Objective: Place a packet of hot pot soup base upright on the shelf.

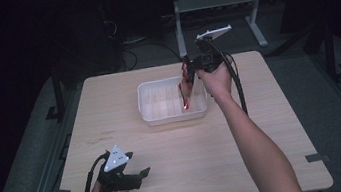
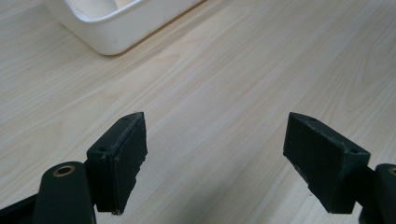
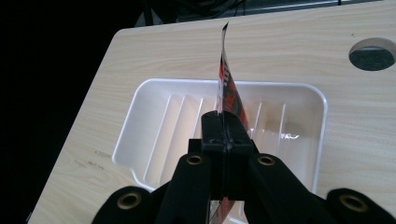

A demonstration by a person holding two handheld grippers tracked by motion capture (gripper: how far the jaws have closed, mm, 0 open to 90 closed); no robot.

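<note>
I see a thin, flat packet (image 3: 227,88), red and white with dark print, glossy and slightly curled. It stands on edge, its top corner pointing up and away in the right gripper view. In the high view the packet (image 1: 186,90) hangs over the right part of a white tray (image 1: 148,110), its lower end down inside the tray near the right wall; I cannot tell whether it touches the floor of the tray.

The tray (image 3: 140,100) is a shallow white plastic one with rounded corners and raised ribs along its floor. It sits a little beyond the middle of a pale wood bench (image 1: 194,173). In the right gripper view a round cable hole (image 3: 372,53) shows in the bench, off to one side of the tray. Beyond the bench the room is dark, with grey frame legs (image 1: 254,23) on the floor. Nothing lies between the packet and the tray.

My right claw (image 3: 226,135) is pressed tight on the packet, its two black jaws meeting on the sheet, which sticks out above and below them. In the high view the right claw (image 1: 187,76) is held above the tray's right end, tilted down.

My left claw (image 2: 215,154) stands wide, jaws far apart with bare bench between them. In the high view the left claw (image 1: 139,175) rests low near the front left of the bench, well apart from the tray, whose corner (image 2: 105,35) shows ahead of it.
</note>
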